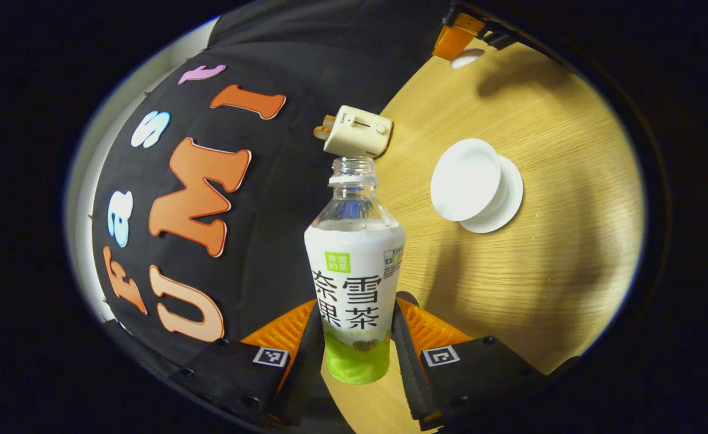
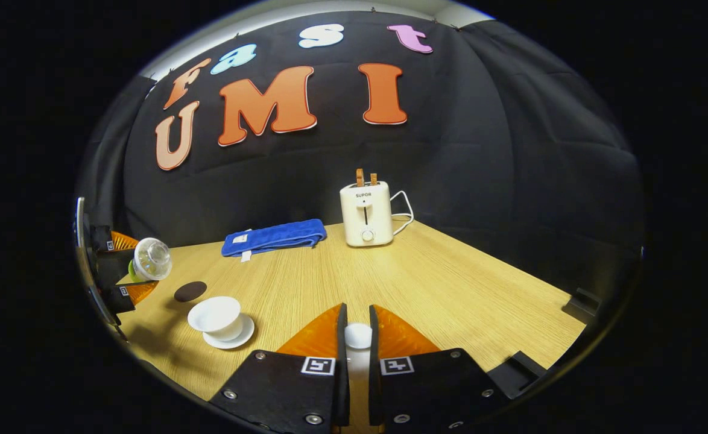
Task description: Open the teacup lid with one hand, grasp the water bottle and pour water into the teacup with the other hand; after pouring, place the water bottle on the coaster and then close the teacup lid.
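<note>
While its two fingers press on either side of the bottle [image 1: 354, 283], the left gripper [image 1: 357, 343] holds it tipped over the table [image 1: 559, 138], with the open, uncapped neck pointing away from the camera. Water shows inside up to the shoulder of the bottle. In the right gripper view the same gripper [image 2: 126, 274] sits at the far left edge, with the bottle [image 2: 151, 259] mouth-on toward the camera and lifted above the table [image 2: 450, 283].

Between the fingers of the right gripper [image 2: 358, 346] sits the lid [image 2: 358, 336], pinched by its knob, with both fingers close against it. In the left gripper view that gripper [image 1: 459, 39] shows far off at the top, the lid [image 1: 467, 58] in its grip.

On the table the cup [image 1: 471, 179] stands uncovered on its saucer [image 1: 502, 208], off to one side of the bottle's neck. In the right gripper view the cup [image 2: 216, 316] lies near the left gripper, and the dark round coaster [image 2: 190, 291] lies bare just beside it, toward the wall. Farther back stand a toaster [image 2: 366, 214] with its cord, and a folded blue towel [image 2: 274, 237] near the cloth wall.
</note>
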Tool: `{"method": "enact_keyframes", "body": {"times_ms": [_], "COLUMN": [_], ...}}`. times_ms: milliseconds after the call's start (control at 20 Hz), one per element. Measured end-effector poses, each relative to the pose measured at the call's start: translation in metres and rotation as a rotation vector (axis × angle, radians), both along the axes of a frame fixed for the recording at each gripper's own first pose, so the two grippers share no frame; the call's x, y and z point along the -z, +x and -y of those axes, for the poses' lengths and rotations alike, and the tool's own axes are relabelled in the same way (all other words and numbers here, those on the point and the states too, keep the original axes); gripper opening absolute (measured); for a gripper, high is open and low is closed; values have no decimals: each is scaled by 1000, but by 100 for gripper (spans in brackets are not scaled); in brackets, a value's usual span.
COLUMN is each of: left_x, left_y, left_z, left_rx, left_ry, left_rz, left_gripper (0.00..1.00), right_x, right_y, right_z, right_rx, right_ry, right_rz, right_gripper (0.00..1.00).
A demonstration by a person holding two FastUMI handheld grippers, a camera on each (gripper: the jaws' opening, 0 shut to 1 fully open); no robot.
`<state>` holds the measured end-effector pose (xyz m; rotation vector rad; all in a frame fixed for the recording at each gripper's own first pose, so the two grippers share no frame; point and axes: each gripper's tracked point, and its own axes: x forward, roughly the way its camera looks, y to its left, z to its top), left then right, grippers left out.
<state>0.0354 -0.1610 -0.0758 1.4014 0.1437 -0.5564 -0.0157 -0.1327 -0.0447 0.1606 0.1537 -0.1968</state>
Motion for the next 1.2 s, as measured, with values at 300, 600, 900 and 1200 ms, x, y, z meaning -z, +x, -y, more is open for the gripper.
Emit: {"method": "enact_keyframes", "body": {"times_ms": [300, 600, 900, 1200], "left_x": [8, 14, 16, 15], "left_y": [0, 5, 5, 8], "left_z": [4, -1, 4, 12], "left_rx": [66, 104, 154, 201], "left_ry": [161, 295, 414, 508], "left_rz": [17, 17, 4, 5], "left_gripper": [66, 65, 66, 67], "right_x": [7, 10, 16, 19], "right_y": [1, 1, 2, 3], "right_z": [3, 3, 6, 8], "right_rx": [5, -4, -3, -3], "right_ry": [14, 20, 33, 42], "right_rz": [-12, -15, -26, -29], "right_gripper": [13, 13, 13, 13]}}
